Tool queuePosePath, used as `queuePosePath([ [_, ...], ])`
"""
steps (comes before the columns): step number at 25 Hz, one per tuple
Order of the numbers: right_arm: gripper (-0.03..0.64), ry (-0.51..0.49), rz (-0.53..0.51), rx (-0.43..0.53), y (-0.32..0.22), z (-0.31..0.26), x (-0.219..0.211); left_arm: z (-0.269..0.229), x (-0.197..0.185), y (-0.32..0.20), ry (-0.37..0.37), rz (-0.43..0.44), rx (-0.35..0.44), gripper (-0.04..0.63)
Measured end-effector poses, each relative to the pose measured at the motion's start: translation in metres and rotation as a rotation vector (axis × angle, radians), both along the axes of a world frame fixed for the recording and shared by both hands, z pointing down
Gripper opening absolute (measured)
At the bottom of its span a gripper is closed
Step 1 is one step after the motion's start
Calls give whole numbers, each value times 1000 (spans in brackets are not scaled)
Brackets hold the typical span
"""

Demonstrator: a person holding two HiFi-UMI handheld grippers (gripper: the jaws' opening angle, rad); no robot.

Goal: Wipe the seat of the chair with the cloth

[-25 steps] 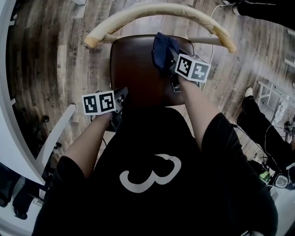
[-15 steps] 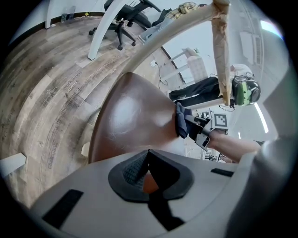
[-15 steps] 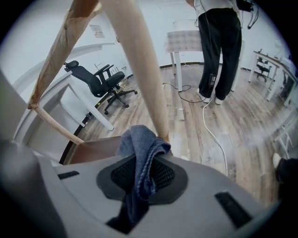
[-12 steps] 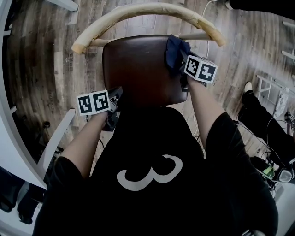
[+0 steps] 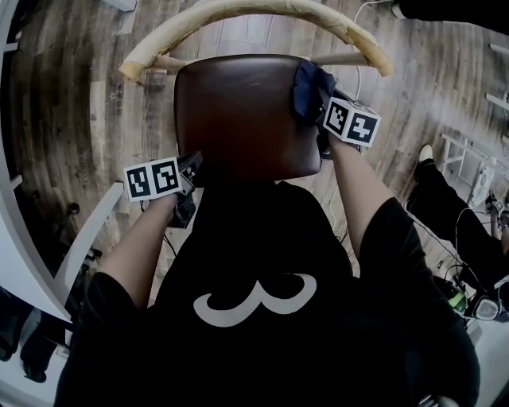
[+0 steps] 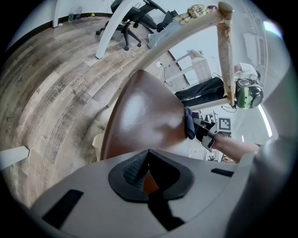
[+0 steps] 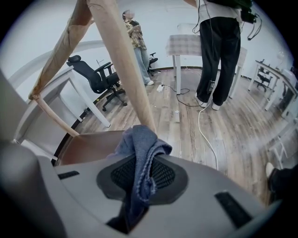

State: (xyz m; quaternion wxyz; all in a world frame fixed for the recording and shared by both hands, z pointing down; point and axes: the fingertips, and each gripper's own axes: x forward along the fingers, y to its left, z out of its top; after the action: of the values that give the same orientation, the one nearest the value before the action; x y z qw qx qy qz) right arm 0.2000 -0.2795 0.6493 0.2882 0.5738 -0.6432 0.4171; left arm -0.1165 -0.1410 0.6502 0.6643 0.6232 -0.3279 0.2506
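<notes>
The chair's brown seat [image 5: 238,111] lies below me, with a curved pale wooden backrest [image 5: 254,16] beyond it. A dark blue cloth [image 5: 308,82] rests at the seat's far right corner, and my right gripper [image 5: 318,107] is shut on it. In the right gripper view the cloth [image 7: 139,144] hangs bunched between the pads of the right gripper [image 7: 139,179], beside a backrest post [image 7: 125,69]. My left gripper [image 5: 193,163] is at the seat's front left corner and holds nothing. In its own view the left gripper [image 6: 148,165] is shut, and across the seat [image 6: 139,116] it sees the cloth [image 6: 188,123].
Wood-plank floor surrounds the chair. A white desk edge [image 5: 87,238] runs along the left. A seated person's legs [image 5: 453,230] and cables are at the right. The right gripper view shows a standing person [image 7: 216,51], a white cable [image 7: 205,125], an office chair [image 7: 95,76] and a table.
My right gripper has carried the cloth to the right along the back of the seat, out to its right edge. The left gripper has stayed at the front left corner.
</notes>
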Motion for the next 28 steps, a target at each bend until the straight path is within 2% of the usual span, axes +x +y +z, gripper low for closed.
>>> queuePosePath([
  [5,54,-30,-6,67,-2,-23,-17,6,-16,5,-12,-74,4,12],
  [8,54,-80,-33,121,-6,-43,-41,7,-22,11,-19,-86,15,12],
  [12,54,-140,-81,148,-4,-57,-82,7,-39,25,-36,-125,7,12],
  [19,54,-299,-195,145,-5,-71,-186,13,-83,50,-81,-216,-20,12],
  [28,54,-438,-339,59,30,-61,-298,27,-107,74,-71,-307,-56,12],
])
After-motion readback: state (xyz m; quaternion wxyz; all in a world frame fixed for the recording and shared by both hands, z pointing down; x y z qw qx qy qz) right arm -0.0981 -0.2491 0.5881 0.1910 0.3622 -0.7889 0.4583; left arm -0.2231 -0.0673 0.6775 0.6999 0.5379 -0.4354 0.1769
